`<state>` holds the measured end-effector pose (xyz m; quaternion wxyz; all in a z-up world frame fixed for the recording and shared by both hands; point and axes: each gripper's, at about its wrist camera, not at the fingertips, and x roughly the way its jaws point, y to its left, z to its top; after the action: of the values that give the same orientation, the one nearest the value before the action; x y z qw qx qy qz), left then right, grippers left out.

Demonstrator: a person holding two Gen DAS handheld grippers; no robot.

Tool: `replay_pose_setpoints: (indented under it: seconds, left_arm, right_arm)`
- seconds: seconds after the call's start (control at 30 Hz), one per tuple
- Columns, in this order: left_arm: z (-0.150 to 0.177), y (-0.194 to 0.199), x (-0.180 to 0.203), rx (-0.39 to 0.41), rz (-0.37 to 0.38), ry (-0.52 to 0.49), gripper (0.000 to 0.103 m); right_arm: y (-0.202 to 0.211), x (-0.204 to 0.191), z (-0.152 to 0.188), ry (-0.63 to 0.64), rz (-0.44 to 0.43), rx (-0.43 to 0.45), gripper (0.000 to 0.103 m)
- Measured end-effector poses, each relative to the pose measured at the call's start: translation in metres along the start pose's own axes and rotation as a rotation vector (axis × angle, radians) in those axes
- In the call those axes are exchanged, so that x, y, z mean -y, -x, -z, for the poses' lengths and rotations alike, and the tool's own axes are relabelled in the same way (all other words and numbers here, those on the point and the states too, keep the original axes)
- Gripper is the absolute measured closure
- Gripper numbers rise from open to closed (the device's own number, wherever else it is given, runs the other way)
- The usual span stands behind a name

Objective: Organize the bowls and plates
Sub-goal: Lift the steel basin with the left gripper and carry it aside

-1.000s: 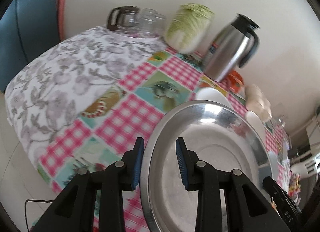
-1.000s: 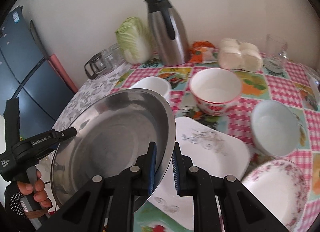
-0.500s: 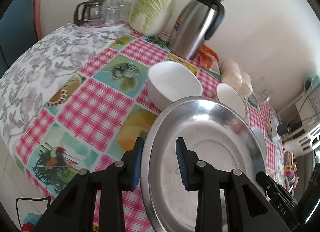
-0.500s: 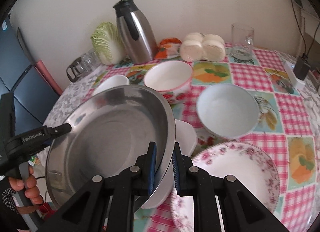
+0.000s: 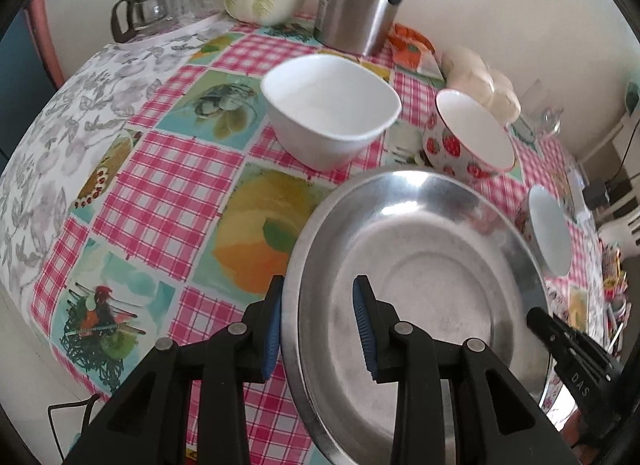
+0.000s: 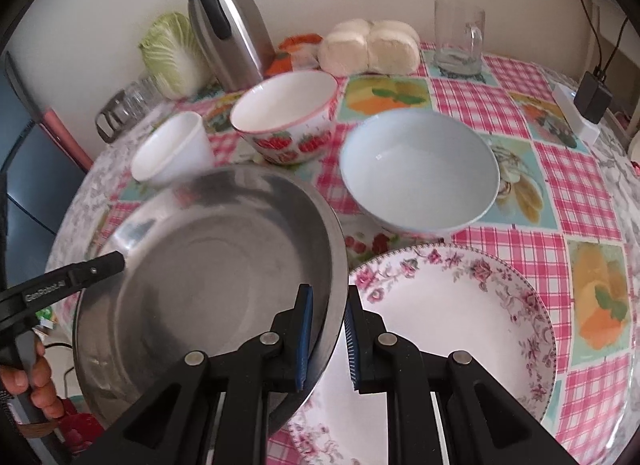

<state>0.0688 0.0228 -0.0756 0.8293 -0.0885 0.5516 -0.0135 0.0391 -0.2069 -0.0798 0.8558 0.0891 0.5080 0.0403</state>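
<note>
A large steel plate [image 5: 420, 277] [image 6: 208, 289] is held off the table between both grippers. My left gripper [image 5: 318, 329] straddles its near rim, jaws spread wider than the rim. My right gripper [image 6: 326, 339] is shut on the opposite rim. A floral plate [image 6: 452, 329] lies under and right of the steel plate. A pale blue bowl [image 6: 420, 173], a strawberry bowl [image 6: 286, 117] [image 5: 468, 137] and a white square bowl [image 5: 332, 109] [image 6: 172, 151] stand behind on the table.
At the back stand a steel thermos [image 6: 230, 21], a cabbage [image 6: 172, 53], glass cups [image 5: 160, 11], buns [image 6: 372, 47] and a glass mug [image 6: 458, 39]. A charger [image 6: 592, 99] lies at the right edge. The checked tablecloth [image 5: 172, 169] drops off at the left.
Both grippers have carried the steel plate to the right across the table, over the floral plate. The white square plate seen below it earlier is out of view.
</note>
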Motion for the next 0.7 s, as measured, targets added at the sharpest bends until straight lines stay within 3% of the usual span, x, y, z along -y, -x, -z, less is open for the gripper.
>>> replay_pose_setpoints:
  seconds: [0.23,0.47,0.7]
  left_arm:
    - [-0.001,-0.008,0.005,-0.009,-0.015,-0.031,0.067]
    - [-0.005,-0.006,0.017,0.058,-0.07,-0.111,0.061]
    - [-0.01,-0.014,0.013,0.056,-0.071,-0.103,0.061]
  right_arm:
    - [-0.002,0.005,-0.001,-0.021,0.004,0.016,0.086]
    - [-0.007,0.0,-0.004,-0.012,0.036,0.029,0.085]
    - [-0.013,-0.006,-0.006,-0.002,0.054,0.037,0.085]
